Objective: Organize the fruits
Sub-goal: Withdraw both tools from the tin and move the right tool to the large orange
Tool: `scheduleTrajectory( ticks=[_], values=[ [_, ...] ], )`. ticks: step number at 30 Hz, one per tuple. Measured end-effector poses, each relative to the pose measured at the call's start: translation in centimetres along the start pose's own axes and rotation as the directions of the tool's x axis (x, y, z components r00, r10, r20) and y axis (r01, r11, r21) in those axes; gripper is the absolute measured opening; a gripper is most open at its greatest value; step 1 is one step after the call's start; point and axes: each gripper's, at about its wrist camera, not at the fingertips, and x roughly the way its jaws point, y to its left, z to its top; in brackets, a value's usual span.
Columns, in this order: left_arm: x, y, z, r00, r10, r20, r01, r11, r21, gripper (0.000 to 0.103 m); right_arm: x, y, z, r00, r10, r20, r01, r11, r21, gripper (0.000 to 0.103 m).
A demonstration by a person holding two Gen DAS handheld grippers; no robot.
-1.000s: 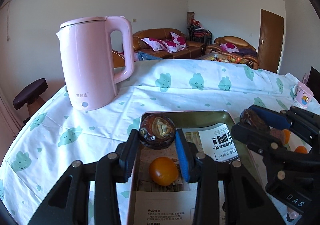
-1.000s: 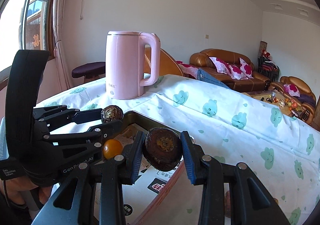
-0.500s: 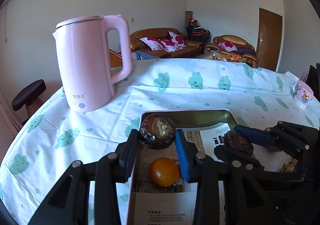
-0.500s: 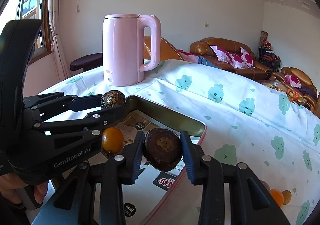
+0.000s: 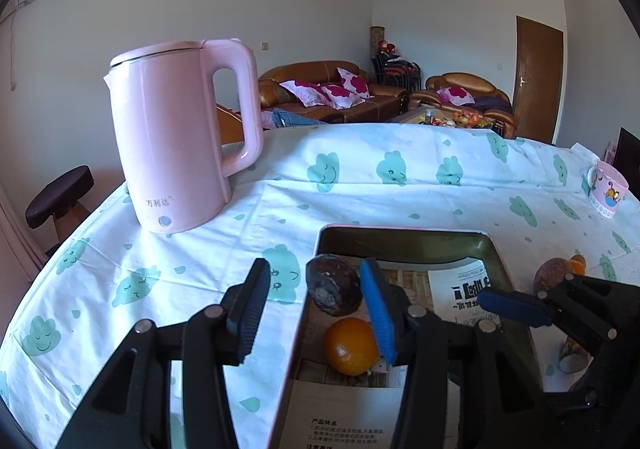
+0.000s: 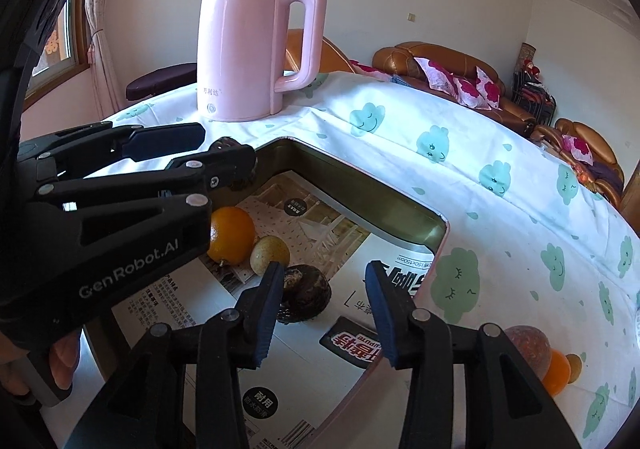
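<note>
A metal tray lined with printed paper holds an orange. My left gripper hangs over the tray's left rim with its jaws opening. A dark wrinkled fruit sits loose between them, close to the blue right pad and well clear of the left one. My right gripper is over the tray with its jaws opening. A second dark fruit lies on the paper between them, beside the left finger. An orange and a pale green fruit lie further back.
A pink kettle stands on the cloud-print tablecloth behind and left of the tray. A brown fruit and small orange ones lie on the cloth right of the tray. A mug is at the far right.
Both grippers went from shut on a dark fruit to open. The right one sank toward the tray and its fruit now lies on the paper. The left fruit hangs loose between the jaws.
</note>
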Motion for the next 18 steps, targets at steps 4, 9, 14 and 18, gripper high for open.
scheduleTrajectory(
  ticks=[4, 9, 14, 18],
  values=[
    [0.2, -0.1, 0.4, 1.0, 0.007, 0.021, -0.008, 1.0, 0.02, 0.06, -0.4, 0.2, -0.5, 1.0, -0.001, 0.011, 0.001, 1.0, 0.01, 0.055],
    [-0.3, 0.1, 0.5, 0.999, -0.02, 0.045, 0.02, 1.0, 0.003, 0.064, -0.5, 0.6, -0.7, 1.0, -0.021, 0.008, 0.021, 1.0, 0.013, 0.064],
    [-3.7, 0.8, 0.7, 0.989, -0.011, 0.147, 0.019, 0.998, -0.055, 0.085, -2.9, -0.3, -0.3, 0.994, -0.037, 0.108, 0.03, 0.997, 0.069, 0.072],
    [-6.4, 0.9, 0.8, 0.978, -0.016, 0.209, 0.035, 0.995, -0.09, 0.096, -6.0, -1.2, -0.2, 0.981, -0.04, 0.189, 0.023, 0.996, 0.092, 0.077]
  ],
)
